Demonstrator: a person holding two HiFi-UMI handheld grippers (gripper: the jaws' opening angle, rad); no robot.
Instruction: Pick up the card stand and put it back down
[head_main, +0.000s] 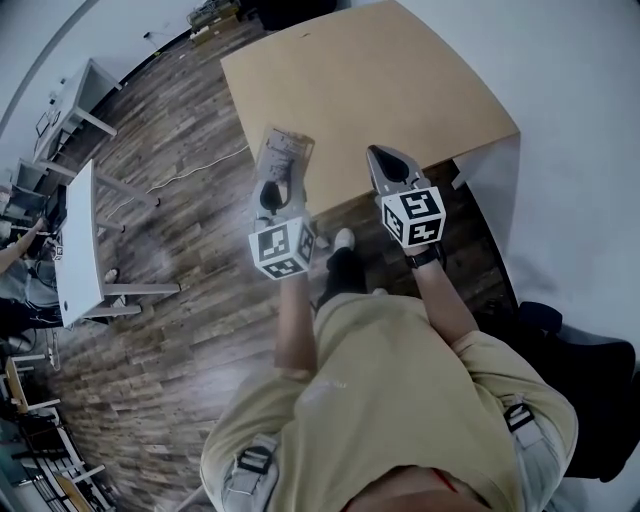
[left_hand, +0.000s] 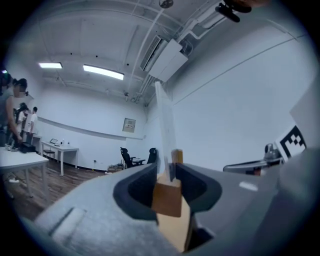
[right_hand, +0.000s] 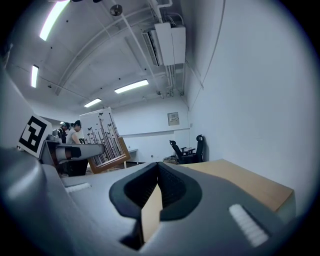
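Card stand (left_hand: 166, 197) is clamped by wooden base in left gripper (left_hand: 167, 175), clear panel upright above jaws. Right gripper (right_hand: 157, 172) beside it is closed, nothing held. Tabletop (head_main: 370, 90) lies ahead, beyond both. Pick-up judged done; set-down left.

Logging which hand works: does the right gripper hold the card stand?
No, the right gripper is shut on nothing; the left gripper clamps the card stand.

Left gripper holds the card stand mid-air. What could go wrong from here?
The left gripper pinches only the wooden block base of the clear-panel card stand; the tall panel could lever it loose. It hangs over the edge of the light brown wooden table; set down there, it may fall.
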